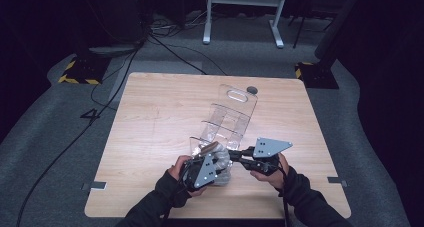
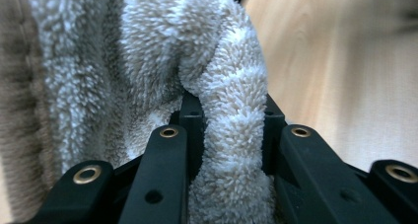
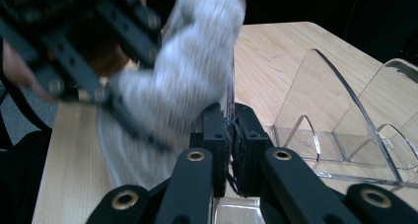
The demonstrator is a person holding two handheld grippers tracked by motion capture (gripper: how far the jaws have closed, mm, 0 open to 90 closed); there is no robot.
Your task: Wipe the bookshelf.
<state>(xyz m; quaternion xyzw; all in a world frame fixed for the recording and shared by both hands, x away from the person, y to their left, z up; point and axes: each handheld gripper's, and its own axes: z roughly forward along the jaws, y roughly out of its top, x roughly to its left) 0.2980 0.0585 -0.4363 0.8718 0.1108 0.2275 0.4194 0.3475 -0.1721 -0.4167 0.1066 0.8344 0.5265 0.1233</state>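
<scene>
We found little writing to read: a large "4" [image 1: 88, 116] was marked on the grey floor left of the wooden table [image 1: 150, 112], and we saw no brand or label on the tools or the things handled.

From the high view, our left gripper [image 1: 218, 156] and right gripper [image 1: 239, 154] met at the near end of a clear plastic rack [image 1: 227, 119] that lay tilted across the table's middle, its handle slot toward the far edge. A fluffy grey-white cloth [image 1: 220, 168] was bunched at the rack's near end, under and around our left gripper. A small dark round thing [image 1: 252, 90] lay on the table just beyond the rack; we could not tell what it was.

The left gripper view gave what the high view could not: a fold of the cloth [image 2: 231, 130] ran straight between the black jaws, which pinched it tight.

The right gripper view showed our right gripper's [image 3: 229, 116] jaws clamped on a thin upright wall of the rack [image 3: 340, 115], with curved dividers rising beyond. There the cloth [image 3: 187, 81] hung blurred from the left gripper [image 3: 123, 61], beside that wall and above the table.
</scene>
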